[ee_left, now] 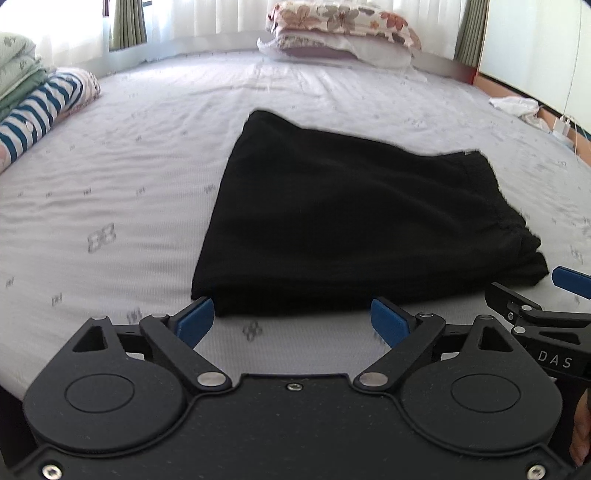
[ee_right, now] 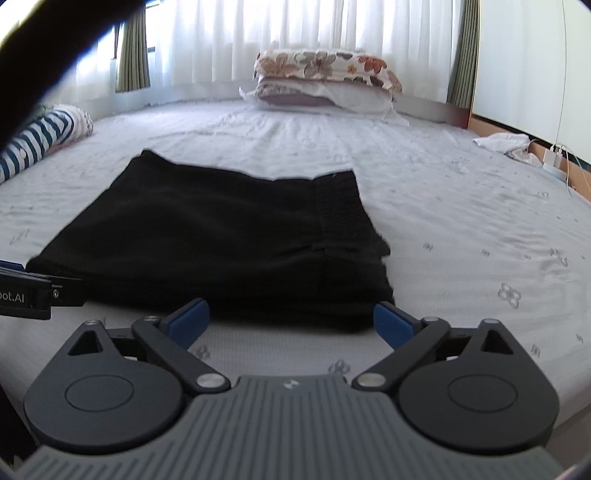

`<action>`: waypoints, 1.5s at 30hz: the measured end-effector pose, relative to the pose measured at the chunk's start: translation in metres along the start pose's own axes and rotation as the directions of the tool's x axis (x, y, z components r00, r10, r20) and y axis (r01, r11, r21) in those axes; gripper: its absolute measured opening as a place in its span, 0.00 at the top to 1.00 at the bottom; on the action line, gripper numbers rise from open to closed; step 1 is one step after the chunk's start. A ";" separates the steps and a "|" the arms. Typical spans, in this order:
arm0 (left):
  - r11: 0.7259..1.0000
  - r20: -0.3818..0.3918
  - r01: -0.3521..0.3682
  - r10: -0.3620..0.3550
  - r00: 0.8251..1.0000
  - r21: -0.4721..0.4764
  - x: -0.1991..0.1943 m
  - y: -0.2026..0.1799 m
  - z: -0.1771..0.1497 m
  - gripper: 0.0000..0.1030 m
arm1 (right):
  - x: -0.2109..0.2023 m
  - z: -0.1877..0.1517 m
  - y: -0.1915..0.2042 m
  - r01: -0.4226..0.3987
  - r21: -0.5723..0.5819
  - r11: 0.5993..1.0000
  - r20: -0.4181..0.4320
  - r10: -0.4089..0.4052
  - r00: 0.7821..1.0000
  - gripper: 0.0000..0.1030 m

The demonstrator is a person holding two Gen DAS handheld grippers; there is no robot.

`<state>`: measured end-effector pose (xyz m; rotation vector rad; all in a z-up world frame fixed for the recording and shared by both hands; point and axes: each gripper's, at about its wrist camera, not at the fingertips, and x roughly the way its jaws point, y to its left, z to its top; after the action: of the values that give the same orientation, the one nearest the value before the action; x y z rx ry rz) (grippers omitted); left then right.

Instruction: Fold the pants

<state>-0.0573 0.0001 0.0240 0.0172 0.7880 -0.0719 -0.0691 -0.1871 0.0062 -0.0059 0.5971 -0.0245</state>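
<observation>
Black pants lie folded into a flat, roughly square stack on the grey bedsheet, elastic waistband at the right end. My left gripper is open and empty, just in front of the stack's near left edge. In the right wrist view the pants fill the middle left. My right gripper is open and empty, just in front of the near right corner by the waistband. The right gripper also shows at the right edge of the left wrist view, and the left gripper's side shows in the right wrist view.
Two stacked pillows lie at the far end of the bed under white curtains. A striped garment and folded green bedding sit at the far left. A white cloth and a charger lie at the right edge.
</observation>
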 end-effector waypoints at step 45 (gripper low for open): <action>0.971 0.037 -0.209 0.215 0.976 -0.119 0.017 0.052 0.000 0.02 | 0.006 0.014 -0.048 0.065 0.238 0.969 0.084 -0.087 0.993 0.11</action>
<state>-0.0420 0.0507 0.0110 -0.0088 0.7353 0.1754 -0.0568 -0.2358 0.0151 0.1995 0.4969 -0.1683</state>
